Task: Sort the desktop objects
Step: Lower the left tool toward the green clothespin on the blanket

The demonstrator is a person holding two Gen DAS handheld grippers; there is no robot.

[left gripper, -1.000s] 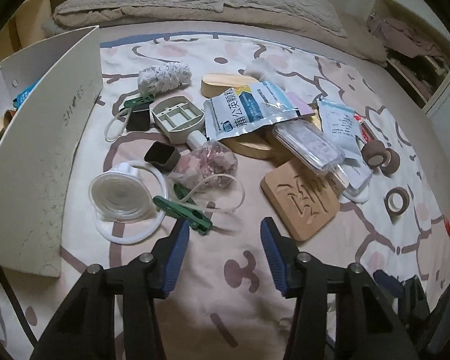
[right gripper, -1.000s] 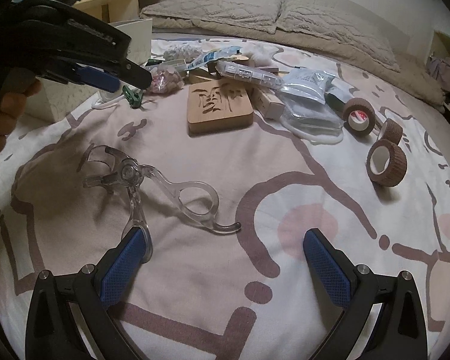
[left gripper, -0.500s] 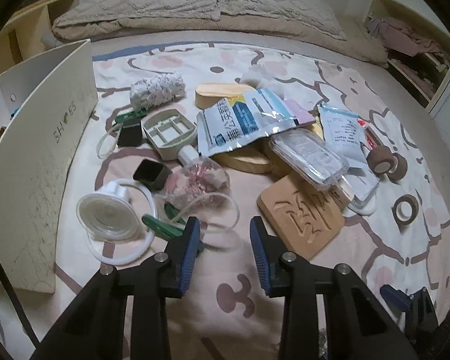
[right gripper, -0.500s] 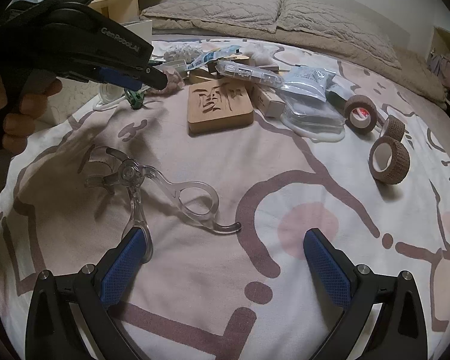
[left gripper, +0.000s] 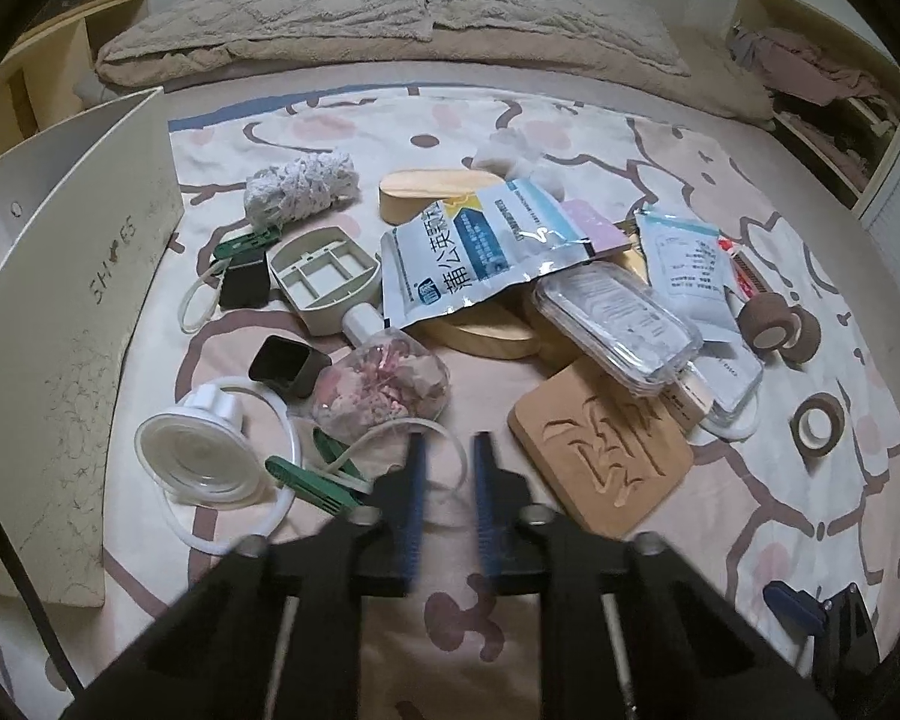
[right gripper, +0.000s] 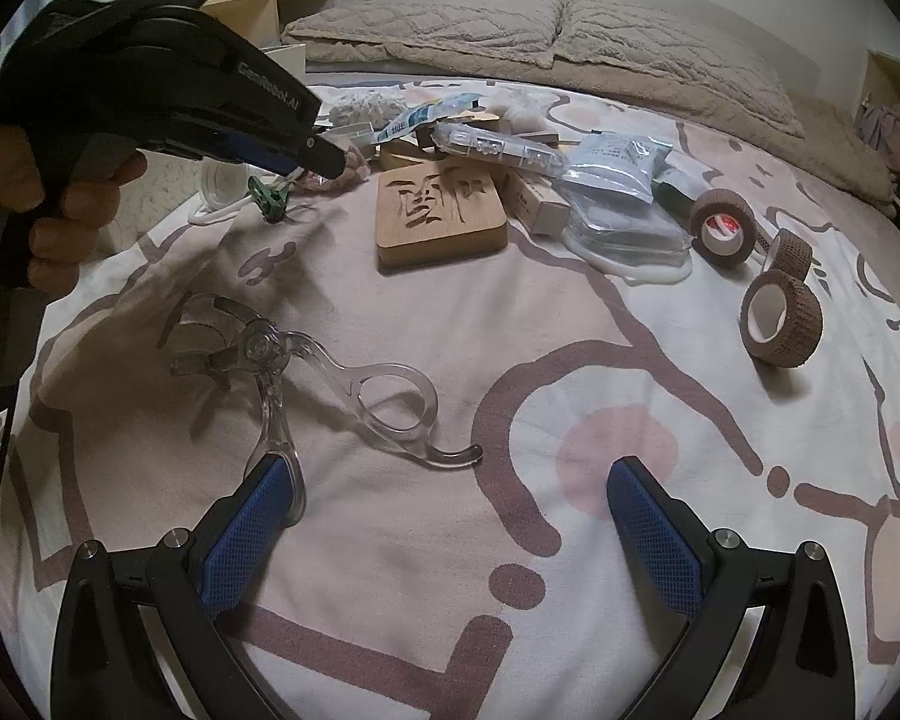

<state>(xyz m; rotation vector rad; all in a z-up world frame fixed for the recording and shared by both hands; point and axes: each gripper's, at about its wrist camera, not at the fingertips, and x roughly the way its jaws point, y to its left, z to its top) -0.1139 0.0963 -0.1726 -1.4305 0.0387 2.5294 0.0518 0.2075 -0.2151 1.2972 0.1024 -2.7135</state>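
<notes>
Left wrist view: your left gripper (left gripper: 447,480) is closing, jaws nearly together with a narrow gap. A loop of thin white tubing (left gripper: 390,429) is crossing just ahead of the tips; I can't tell if the pads are pinching it. The green clip (left gripper: 312,480) is lying just left of the fingers, touching the tubing. The white suction cup (left gripper: 195,459) is sitting further left, ringed by more tubing. The bottle of pink bits (left gripper: 384,387) is lying right behind the tips. The carved wooden block (left gripper: 600,456) is sitting to the right, apart from the jaws. The rest of the pile is spreading behind on the patterned bedsheet (left gripper: 750,510): blue-white pouch (left gripper: 468,252), clear plastic case (left gripper: 618,324), beige tray (left gripper: 324,276), brown tape rolls (left gripper: 780,324). The white shoe box (left gripper: 72,324) is standing along the left edge.

Right wrist view: your right gripper (right gripper: 444,516) is hovering with jaws wide apart, nothing between them. The clear plastic scissors-like tool (right gripper: 324,378) is lying flat on the sheet, one handle end right next to the left pad. Your left hand (right gripper: 60,204) is holding the other gripper at upper left, tips down at the green clip (right gripper: 270,198). The wooden block (right gripper: 438,216) is sitting behind centre, tape rolls (right gripper: 780,318) to the right.
</notes>
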